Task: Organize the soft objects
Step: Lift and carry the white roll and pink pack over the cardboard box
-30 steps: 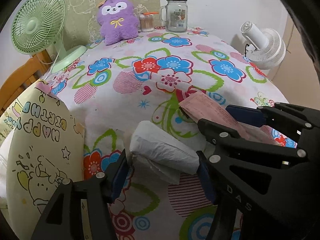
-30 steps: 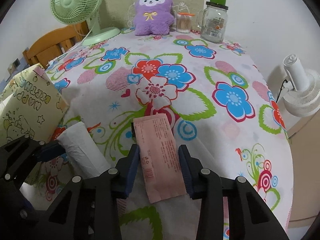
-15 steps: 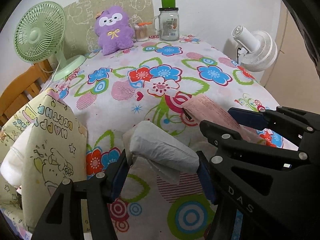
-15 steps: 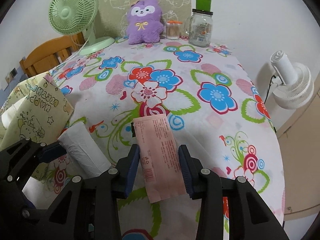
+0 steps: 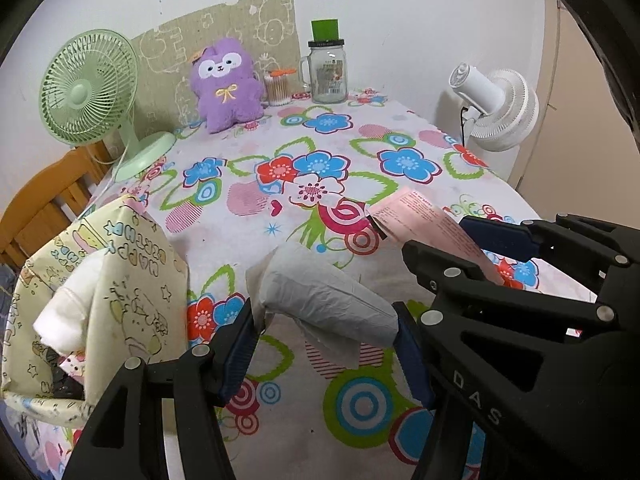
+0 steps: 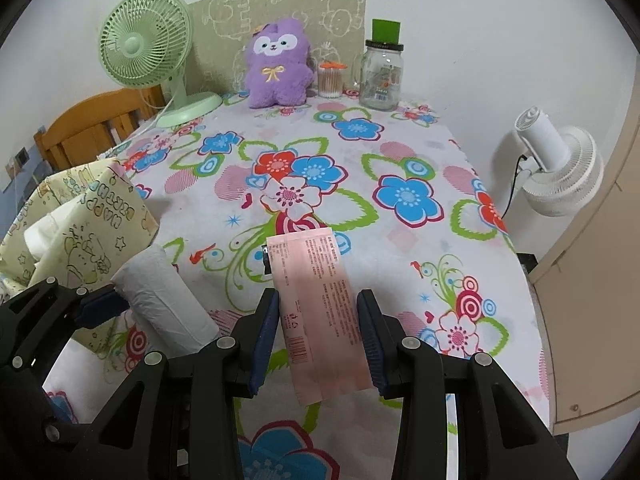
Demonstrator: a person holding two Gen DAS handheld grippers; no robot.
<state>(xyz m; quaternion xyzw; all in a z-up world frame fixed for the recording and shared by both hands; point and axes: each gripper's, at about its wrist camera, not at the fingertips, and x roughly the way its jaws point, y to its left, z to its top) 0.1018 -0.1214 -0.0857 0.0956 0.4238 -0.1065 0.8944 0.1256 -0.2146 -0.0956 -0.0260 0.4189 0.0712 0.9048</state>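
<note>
Left hand-held gripper [image 5: 326, 344]: blue pads clenched on a white tissue pack [image 5: 326, 296], held lengthwise between the fingers, a loose flap of tissue hanging from its underside. Pack is off the desk [image 5: 248, 216], near the front left.

Right hand-held gripper [image 6: 318, 334]: pads clamped on the long edges of a flat pink packet [image 6: 320, 304], printed text and a barcode facing up. Packet also clear of the flowered cloth, near the front centre, just right of the tissue pack.

Near left edge: a cream gift bag [image 5: 120, 292] printed with "HAPPY BIRTHDAY", open, white soft material [image 5: 66, 312] showing at its mouth.

Far side, against the wall: green fan [image 5: 90, 88] at left, purple plush toy [image 5: 226, 84] upright, cotton swab jar [image 5: 278, 88] just beside it, glass mug jar [image 5: 328, 70] with green lid. White fan [image 5: 496, 108] stands off the desk's right edge.
</note>
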